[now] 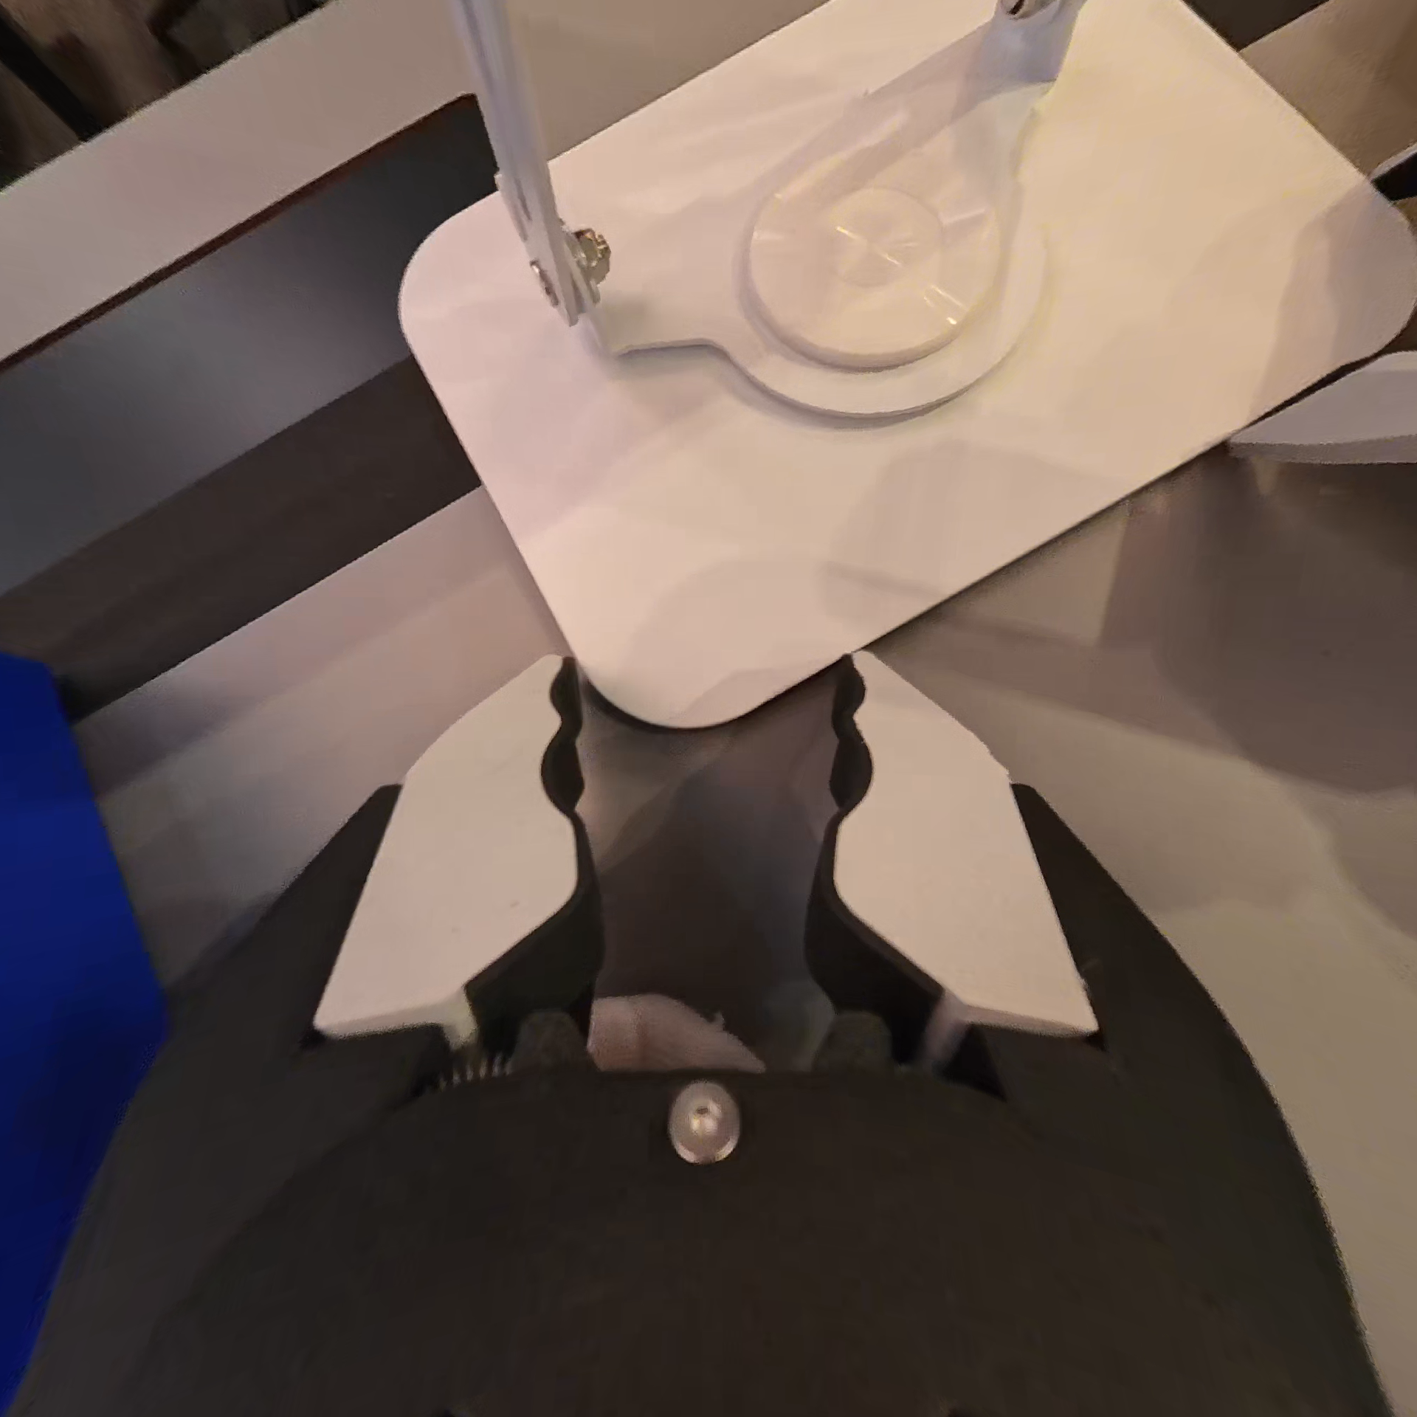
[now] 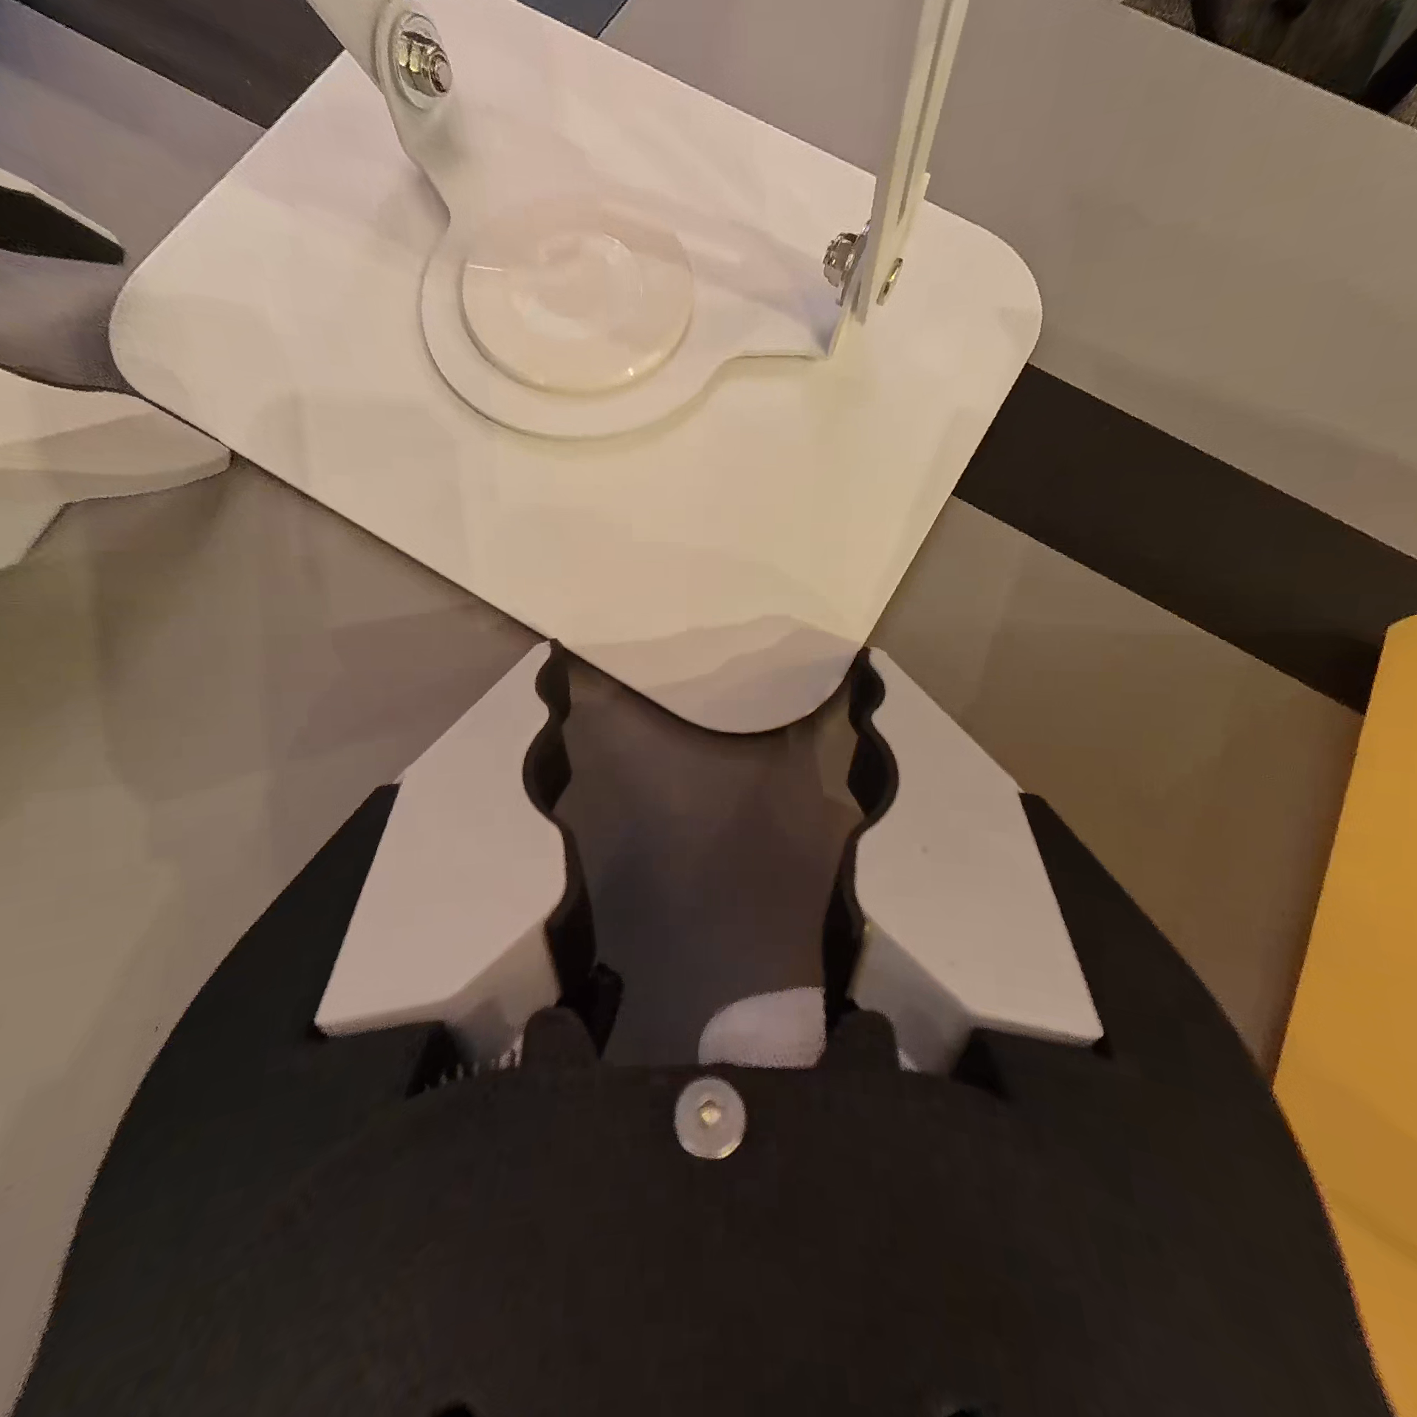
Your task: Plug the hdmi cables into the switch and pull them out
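Left wrist view | left gripper agape | white stand base unmarked

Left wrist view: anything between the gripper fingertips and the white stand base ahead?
Nothing. In the left wrist view only bare grey tabletop shows between the open left gripper and the white stand base, whose near corner sits at the fingertips.

Neither the hdmi cables nor the switch can be seen from either gripper, so their look, state and place cannot be told. Both views show a white stand base on the grey table.
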### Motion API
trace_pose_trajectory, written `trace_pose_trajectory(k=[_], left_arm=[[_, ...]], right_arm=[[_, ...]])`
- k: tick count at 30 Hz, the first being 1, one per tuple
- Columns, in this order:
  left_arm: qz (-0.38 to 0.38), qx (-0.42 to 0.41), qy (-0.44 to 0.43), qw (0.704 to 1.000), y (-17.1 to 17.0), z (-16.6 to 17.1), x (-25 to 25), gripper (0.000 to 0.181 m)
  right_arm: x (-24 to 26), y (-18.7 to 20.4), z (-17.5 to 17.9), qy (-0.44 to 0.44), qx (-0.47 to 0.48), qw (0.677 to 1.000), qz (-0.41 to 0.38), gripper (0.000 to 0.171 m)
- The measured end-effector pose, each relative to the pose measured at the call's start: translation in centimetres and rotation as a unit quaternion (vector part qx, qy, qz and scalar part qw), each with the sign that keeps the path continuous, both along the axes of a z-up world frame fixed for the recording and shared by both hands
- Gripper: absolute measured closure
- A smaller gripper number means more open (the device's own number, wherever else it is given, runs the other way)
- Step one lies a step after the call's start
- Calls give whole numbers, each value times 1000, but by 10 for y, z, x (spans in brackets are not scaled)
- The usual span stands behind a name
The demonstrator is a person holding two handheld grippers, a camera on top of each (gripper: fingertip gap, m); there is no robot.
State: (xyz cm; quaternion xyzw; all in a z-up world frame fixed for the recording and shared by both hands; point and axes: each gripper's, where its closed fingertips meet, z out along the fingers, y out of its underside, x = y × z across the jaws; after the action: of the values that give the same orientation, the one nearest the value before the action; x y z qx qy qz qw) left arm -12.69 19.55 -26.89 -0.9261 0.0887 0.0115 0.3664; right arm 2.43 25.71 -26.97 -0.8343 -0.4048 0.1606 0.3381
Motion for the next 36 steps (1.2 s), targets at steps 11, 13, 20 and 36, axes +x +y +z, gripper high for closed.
trace_pose_trajectory(k=[11, 13, 20, 36], left_arm=[[-10, 4, -6, 1000, 19, 1, 2, 125], [-12, 4, -7, 1000, 25, 1, 2, 124], [1, 8, -3, 1000, 47, 1, -3, 128], [6, 8, -1, 1000, 66, 1, -2, 104]], right_arm=[[-9, 12, 0, 1, 2, 1000, -4, 99], [-11, 16, 0, 2, 2, 1000, -6, 99], [-22, 37, 0, 4, 2, 1000, -14, 99], [-33, 56, 1, 18, 7, 1000, -3, 88]])
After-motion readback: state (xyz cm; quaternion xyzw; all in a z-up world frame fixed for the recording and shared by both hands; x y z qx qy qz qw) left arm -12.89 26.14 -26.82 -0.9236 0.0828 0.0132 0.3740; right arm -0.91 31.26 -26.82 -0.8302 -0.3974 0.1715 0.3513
